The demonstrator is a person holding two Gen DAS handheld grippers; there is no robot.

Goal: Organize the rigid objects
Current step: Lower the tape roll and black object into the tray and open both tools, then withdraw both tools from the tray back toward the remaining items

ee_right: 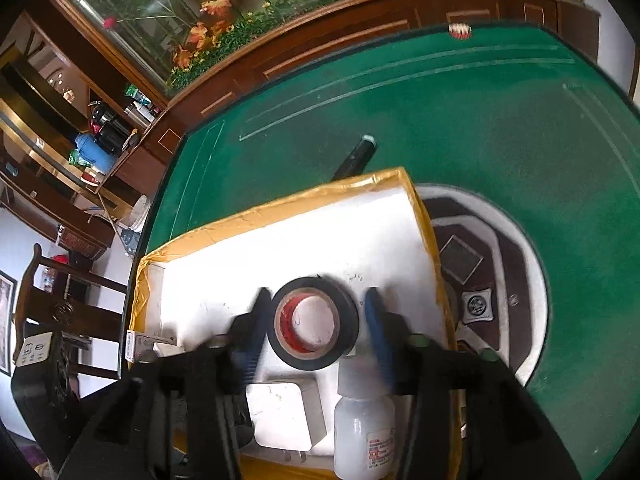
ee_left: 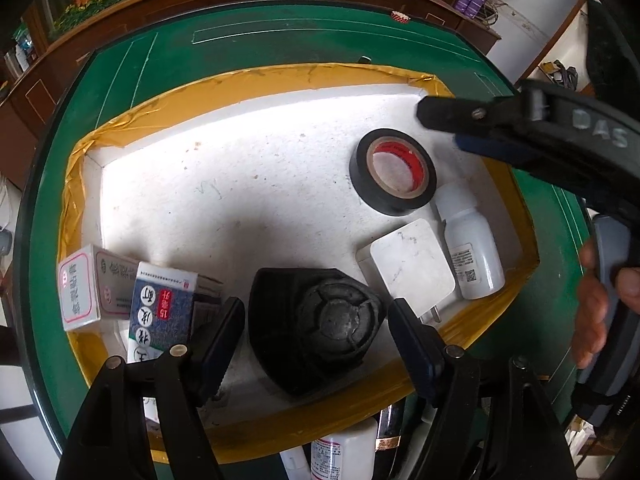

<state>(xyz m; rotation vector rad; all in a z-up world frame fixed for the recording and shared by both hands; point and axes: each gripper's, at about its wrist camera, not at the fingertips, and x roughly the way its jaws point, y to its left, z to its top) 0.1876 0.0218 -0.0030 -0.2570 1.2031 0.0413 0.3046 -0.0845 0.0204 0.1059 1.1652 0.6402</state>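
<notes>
A white foam tray with a yellow taped rim [ee_left: 280, 76] [ee_right: 280, 204] lies on the green table. In it are a black tape roll with a red core [ee_left: 384, 206] [ee_right: 308, 360], a white bottle [ee_left: 472, 240] [ee_right: 362, 436], a white charger plug [ee_left: 412, 266] [ee_right: 284, 416], two medicine boxes [ee_left: 80, 284] [ee_left: 164, 312] and a black domed part [ee_left: 320, 320]. My left gripper [ee_left: 318, 308] is open, and its fingers straddle the black part without pressing it. My right gripper [ee_right: 317, 294] is open above the tape roll, which lies flat between its fingers.
A black pen [ee_right: 356, 156] lies on the green felt [ee_left: 280, 40] behind the tray. The table's round centre panel [ee_right: 480, 264] is right of the tray. More bottles [ee_left: 344, 452] lie past the tray's near rim. A person's hand [ee_left: 592, 304] holds the right gripper's handle.
</notes>
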